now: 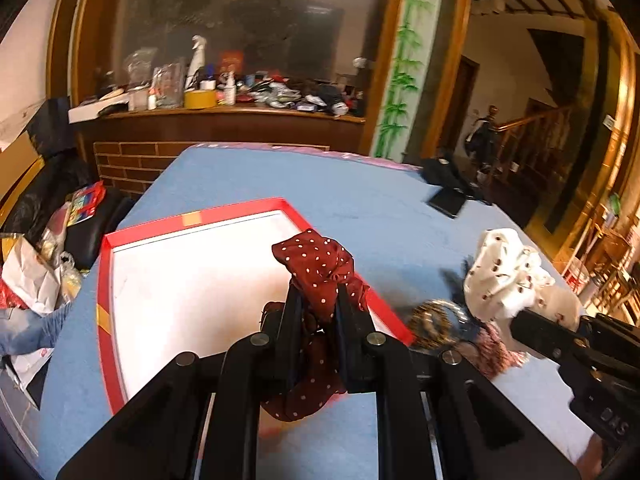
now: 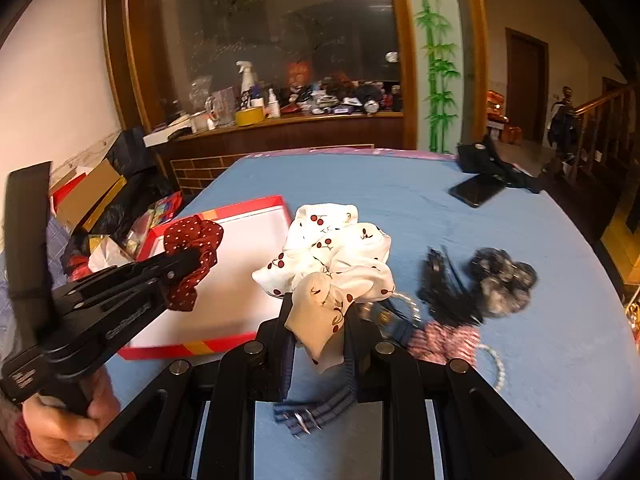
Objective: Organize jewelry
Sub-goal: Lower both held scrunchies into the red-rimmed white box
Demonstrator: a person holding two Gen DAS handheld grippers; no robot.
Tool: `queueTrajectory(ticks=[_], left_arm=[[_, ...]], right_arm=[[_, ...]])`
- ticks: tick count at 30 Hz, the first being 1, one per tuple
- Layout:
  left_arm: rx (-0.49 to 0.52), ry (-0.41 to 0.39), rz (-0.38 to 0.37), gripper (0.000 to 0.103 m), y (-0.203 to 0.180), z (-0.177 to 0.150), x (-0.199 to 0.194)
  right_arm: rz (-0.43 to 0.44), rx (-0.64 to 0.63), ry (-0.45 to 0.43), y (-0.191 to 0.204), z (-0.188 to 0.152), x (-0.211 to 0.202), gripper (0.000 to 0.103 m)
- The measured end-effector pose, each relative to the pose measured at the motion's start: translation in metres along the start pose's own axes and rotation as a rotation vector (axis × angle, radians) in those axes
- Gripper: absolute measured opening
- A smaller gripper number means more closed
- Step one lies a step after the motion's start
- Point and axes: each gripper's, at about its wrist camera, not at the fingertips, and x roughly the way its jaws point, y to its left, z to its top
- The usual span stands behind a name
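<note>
Dark-red dotted scrunchie (image 1: 320, 276) sits clamped in the left claw (image 1: 318, 300); right claw (image 2: 318, 320) grips the white cherry-print scrunchie (image 2: 332, 264), red box (image 2: 224, 280) to its left.

Both wrist cameras are looking down along their fingers toward twelve o'clock, close above the blue table (image 1: 320, 184), sharing the red box (image 2: 240, 206).
</note>
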Motion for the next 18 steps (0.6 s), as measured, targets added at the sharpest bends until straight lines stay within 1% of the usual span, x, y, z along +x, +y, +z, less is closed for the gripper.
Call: queueTrajectory(ticks=[2, 4, 8, 12, 14, 18], left_arm=[[-0.023, 0.007, 0.034, 0.014, 0.015, 0.009, 0.010], [-0.047, 0.024, 0.052, 0.014, 0.030, 0.016, 0.021], [-0.085, 0.065, 0.133, 0.014, 0.068, 0.032, 0.050], [-0.131, 0.103, 0.175, 0.014, 0.097, 0.038, 0.073], [-0.161, 0.127, 0.180, 0.014, 0.110, 0.039, 0.084], [-0.203, 0.138, 0.213, 0.014, 0.132, 0.041, 0.093]], right_arm=[[0.012, -0.009, 0.012, 0.008, 0.008, 0.010, 0.022], [0.027, -0.019, 0.036, 0.019, 0.017, 0.025, 0.022], [0.045, -0.044, 0.076, 0.040, 0.035, 0.059, 0.023], [0.054, -0.076, 0.112, 0.062, 0.050, 0.096, 0.023], [0.074, -0.071, 0.135, 0.070, 0.057, 0.113, 0.023], [0.096, -0.080, 0.180, 0.090, 0.070, 0.157, 0.023]])
